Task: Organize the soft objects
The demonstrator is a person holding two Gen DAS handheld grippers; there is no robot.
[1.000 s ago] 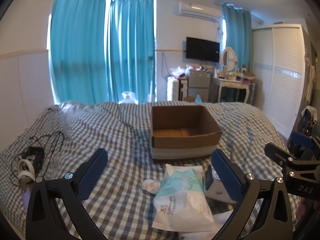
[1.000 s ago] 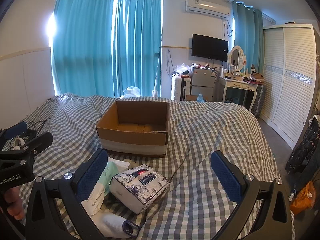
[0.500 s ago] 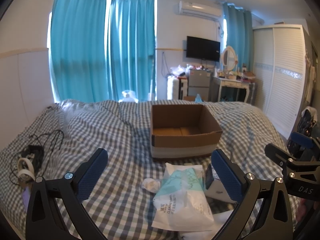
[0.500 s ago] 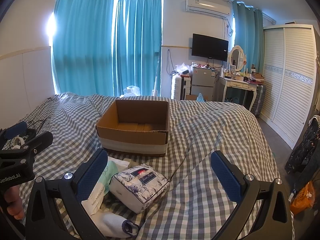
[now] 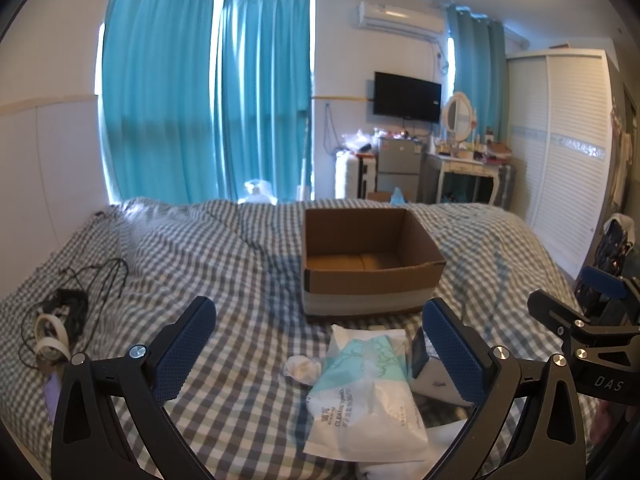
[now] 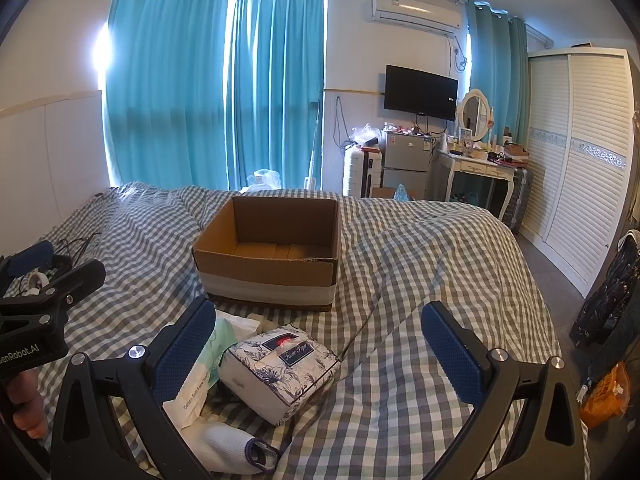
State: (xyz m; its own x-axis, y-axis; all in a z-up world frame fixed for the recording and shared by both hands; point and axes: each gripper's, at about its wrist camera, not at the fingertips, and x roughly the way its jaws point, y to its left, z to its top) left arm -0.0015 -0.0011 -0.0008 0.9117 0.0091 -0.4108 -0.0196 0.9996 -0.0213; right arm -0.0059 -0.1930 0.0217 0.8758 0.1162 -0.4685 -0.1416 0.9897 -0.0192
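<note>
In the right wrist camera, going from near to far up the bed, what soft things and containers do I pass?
White rolled sock → floral tissue pack → open cardboard box, which looks empty. The wipes packet beside the tissue pack overlaps it, so I left it out.

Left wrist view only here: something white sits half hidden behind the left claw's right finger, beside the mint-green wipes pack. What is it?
Observer: A white soft pack with blue flower print, labelled Tissue Paper, lying flat on the checked bedspread.
Operator: Anything else in that pile?
Observer: A rolled white sock with a dark blue cuff, nearer the camera than the tissue pack.
Operator: Right claw state?
Observer: The right claw is open, fingers wide apart, gripping nothing.
</note>
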